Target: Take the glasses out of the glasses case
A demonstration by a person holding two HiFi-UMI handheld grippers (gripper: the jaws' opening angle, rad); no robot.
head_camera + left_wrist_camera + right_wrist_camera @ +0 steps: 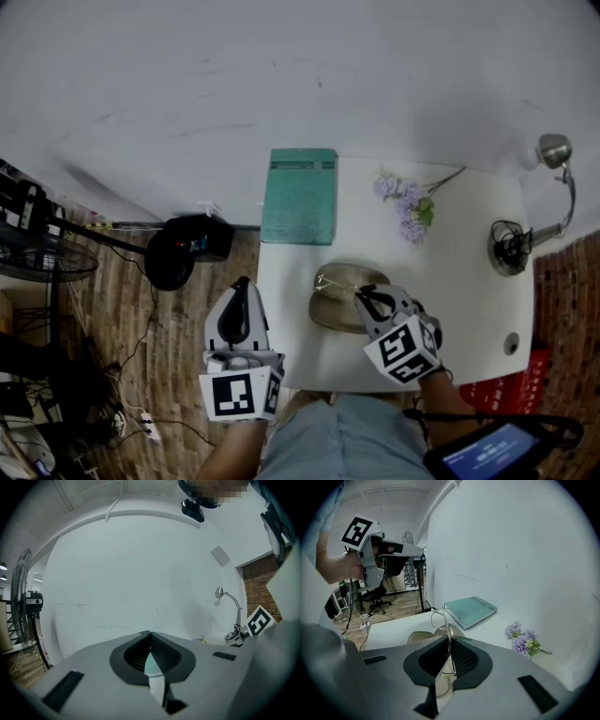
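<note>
As our right tongs pinch the thin wire glasses, the frame hangs over the open tan glasses case.
Our left tongs sit closed on nothing, off the left edge of the bench, above the wood floor. Beyond the case lie a teal book and purple flowers, with a desk lamp at the far right corner.
</note>
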